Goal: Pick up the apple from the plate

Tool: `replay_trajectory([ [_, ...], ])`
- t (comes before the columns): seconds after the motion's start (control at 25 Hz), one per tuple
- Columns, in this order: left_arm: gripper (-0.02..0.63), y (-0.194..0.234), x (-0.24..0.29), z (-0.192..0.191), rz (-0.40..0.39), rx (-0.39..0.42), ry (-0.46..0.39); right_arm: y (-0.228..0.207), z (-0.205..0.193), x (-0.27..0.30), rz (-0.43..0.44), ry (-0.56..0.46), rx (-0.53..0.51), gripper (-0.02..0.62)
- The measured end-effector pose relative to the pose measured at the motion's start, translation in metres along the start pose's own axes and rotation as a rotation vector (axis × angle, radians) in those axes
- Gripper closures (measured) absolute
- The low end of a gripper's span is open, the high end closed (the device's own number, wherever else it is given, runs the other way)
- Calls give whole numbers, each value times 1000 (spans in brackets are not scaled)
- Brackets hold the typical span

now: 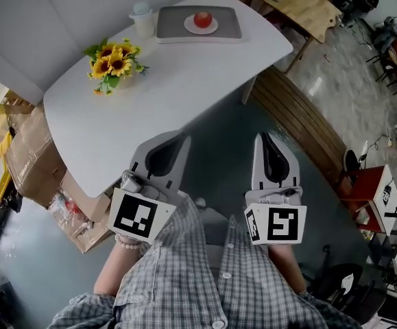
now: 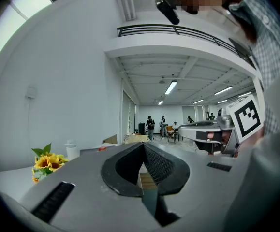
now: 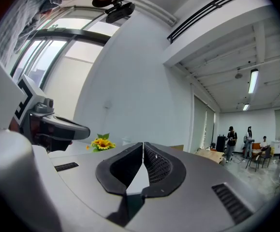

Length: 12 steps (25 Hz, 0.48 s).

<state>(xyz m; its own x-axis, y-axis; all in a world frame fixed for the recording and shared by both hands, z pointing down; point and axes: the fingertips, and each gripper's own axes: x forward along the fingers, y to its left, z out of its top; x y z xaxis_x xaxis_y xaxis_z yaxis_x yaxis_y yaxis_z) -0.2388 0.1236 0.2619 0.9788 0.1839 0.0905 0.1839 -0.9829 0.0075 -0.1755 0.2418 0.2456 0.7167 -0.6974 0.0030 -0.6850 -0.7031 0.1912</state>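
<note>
A red apple [image 1: 202, 18] sits on a small white plate [image 1: 191, 27], which rests on a grey tray [image 1: 231, 23] at the far end of the white table [image 1: 177, 88]. Both grippers are held close to the person's body, well short of the table's near edge. My left gripper [image 1: 182, 137] is shut with nothing between its jaws, and my right gripper [image 1: 261, 137] is shut and empty too. In the left gripper view the apple [image 2: 101, 148] shows as a small red spot far off. The right gripper view shows only the flowers, not the apple.
A bunch of sunflowers [image 1: 114, 62] stands on the table's left side, and a pale cup [image 1: 142, 19] is beside the tray. Cardboard boxes [image 1: 30, 157] lie on the floor at left. A wooden bench [image 1: 301, 125] runs along the right, with a wooden table [image 1: 306, 5] beyond.
</note>
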Motion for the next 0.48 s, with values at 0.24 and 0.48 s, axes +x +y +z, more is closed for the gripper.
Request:
replay_trajectory([
  [0.24, 595, -22, 44, 3, -28, 1, -8, -43, -11, 8, -11, 5, 10, 569],
  [0.48, 595, -25, 75, 0, -74, -1, 13, -53, -23, 17, -27, 32, 22, 569],
])
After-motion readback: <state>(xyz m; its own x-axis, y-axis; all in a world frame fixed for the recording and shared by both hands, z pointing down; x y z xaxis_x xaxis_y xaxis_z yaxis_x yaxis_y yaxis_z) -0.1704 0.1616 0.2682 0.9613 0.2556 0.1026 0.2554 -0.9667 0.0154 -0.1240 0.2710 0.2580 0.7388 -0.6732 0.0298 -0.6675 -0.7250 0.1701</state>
